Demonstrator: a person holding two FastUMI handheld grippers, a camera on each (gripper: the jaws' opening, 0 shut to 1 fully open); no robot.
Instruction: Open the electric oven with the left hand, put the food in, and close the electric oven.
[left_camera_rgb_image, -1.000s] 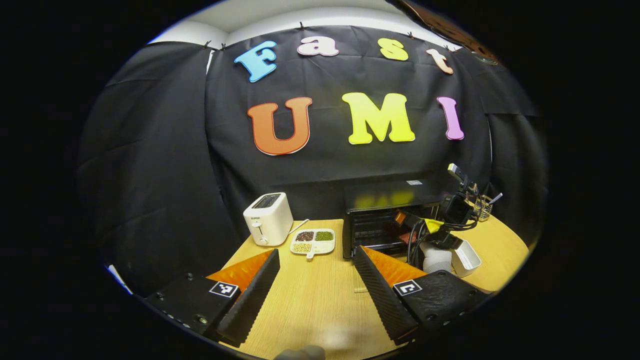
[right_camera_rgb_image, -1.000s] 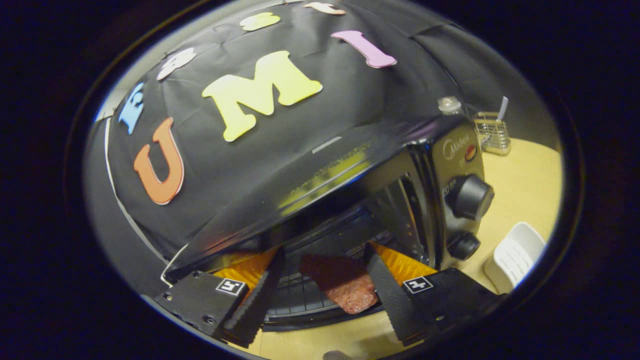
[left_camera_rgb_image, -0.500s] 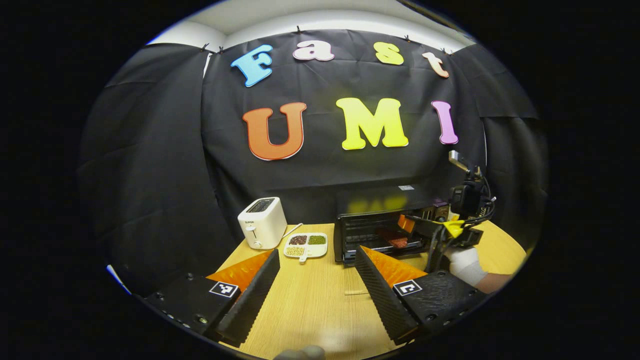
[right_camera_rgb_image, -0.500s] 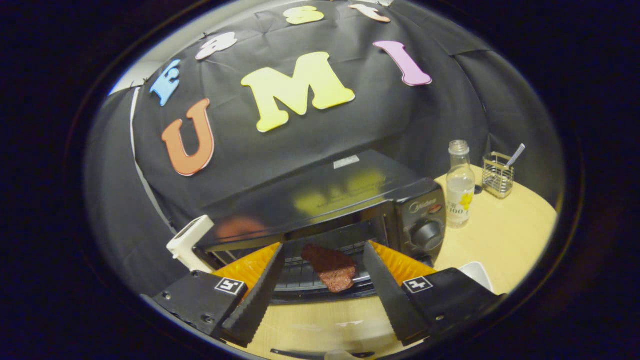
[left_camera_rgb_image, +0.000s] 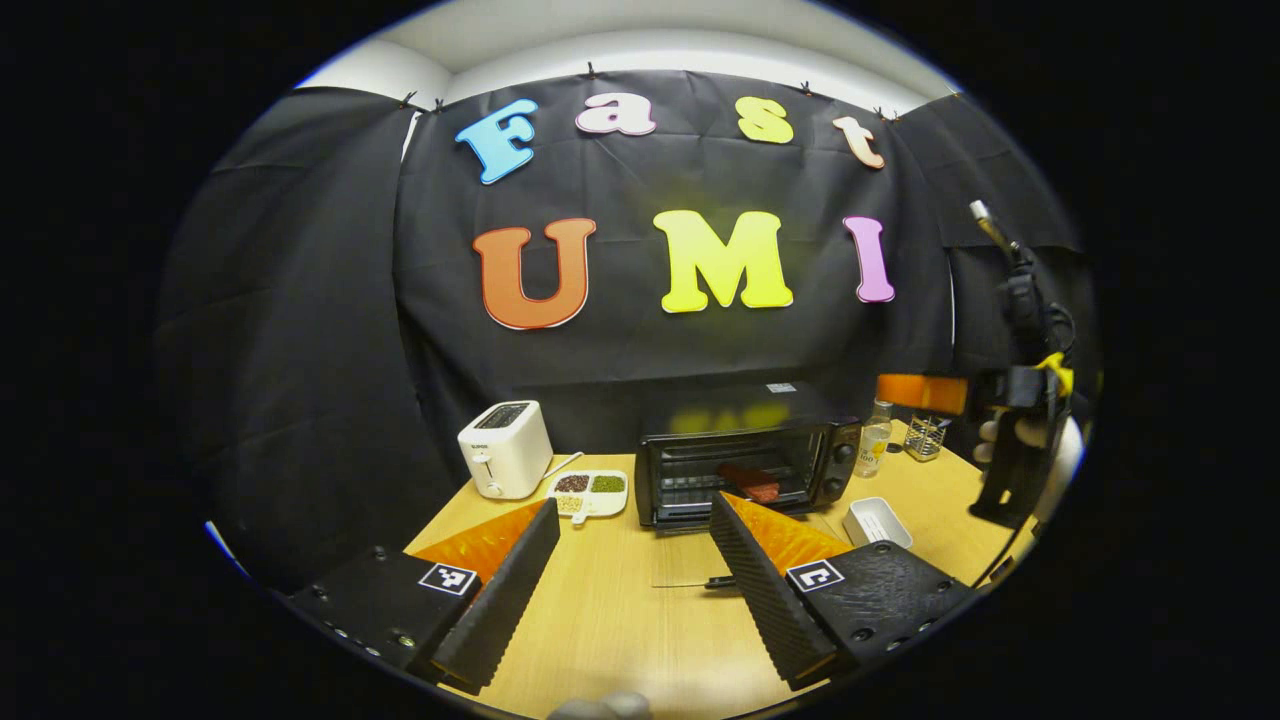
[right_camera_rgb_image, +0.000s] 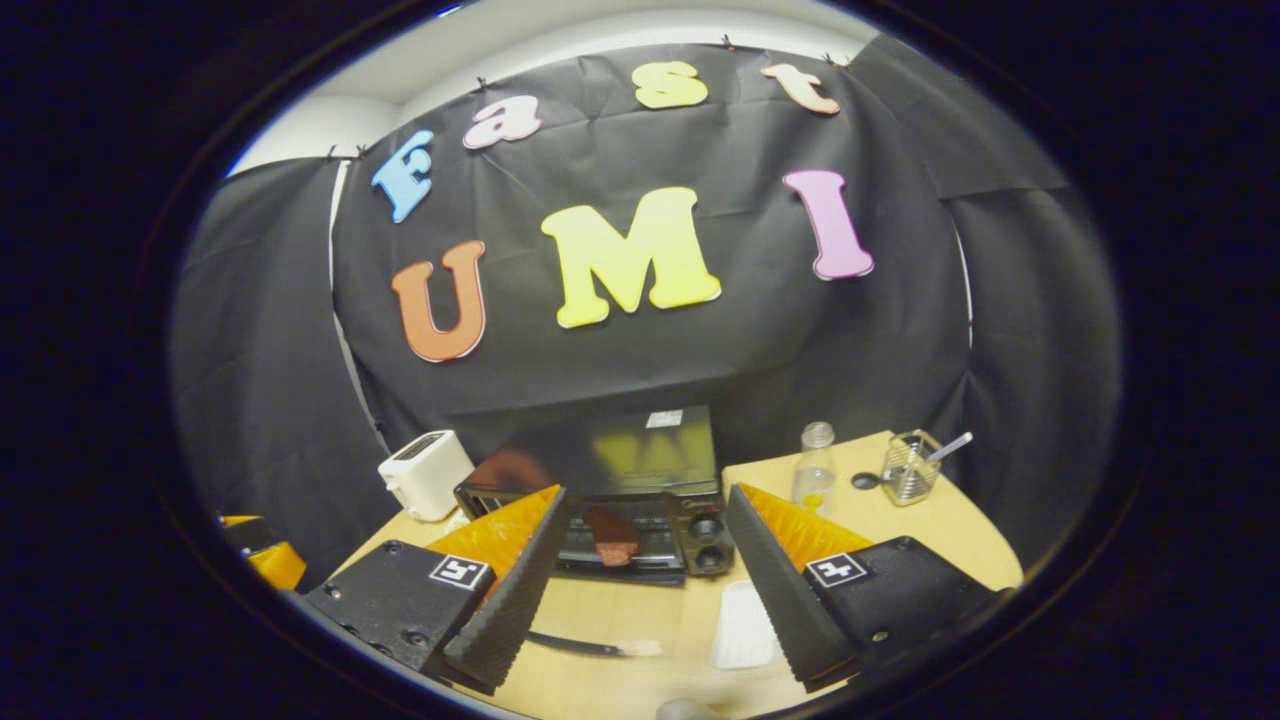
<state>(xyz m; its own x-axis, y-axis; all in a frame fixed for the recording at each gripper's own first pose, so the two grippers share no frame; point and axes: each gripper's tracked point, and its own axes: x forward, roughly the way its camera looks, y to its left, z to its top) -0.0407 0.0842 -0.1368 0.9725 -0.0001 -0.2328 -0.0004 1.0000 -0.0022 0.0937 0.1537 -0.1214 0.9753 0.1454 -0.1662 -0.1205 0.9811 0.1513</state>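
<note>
Oven (left_camera_rgb_image: 745, 470) stood open with the food (left_camera_rgb_image: 750, 482) inside, both tongs (left_camera_rgb_image: 630, 580) (right_camera_rgb_image: 640, 590) gaping empty, so we judged closing the door came next.

The right gripper (right_camera_rgb_image: 640, 585) has drawn back from the oven (right_camera_rgb_image: 610, 500), fingers spread with nothing between them. The meat (right_camera_rgb_image: 610, 535), earlier between its fingers, now lies apart on the oven rack. In the left gripper view, the right gripper (left_camera_rgb_image: 1010, 430) has risen clear of the oven.

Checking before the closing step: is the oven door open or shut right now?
Open. The oven shows its bare rack with the food lying on it.
</note>
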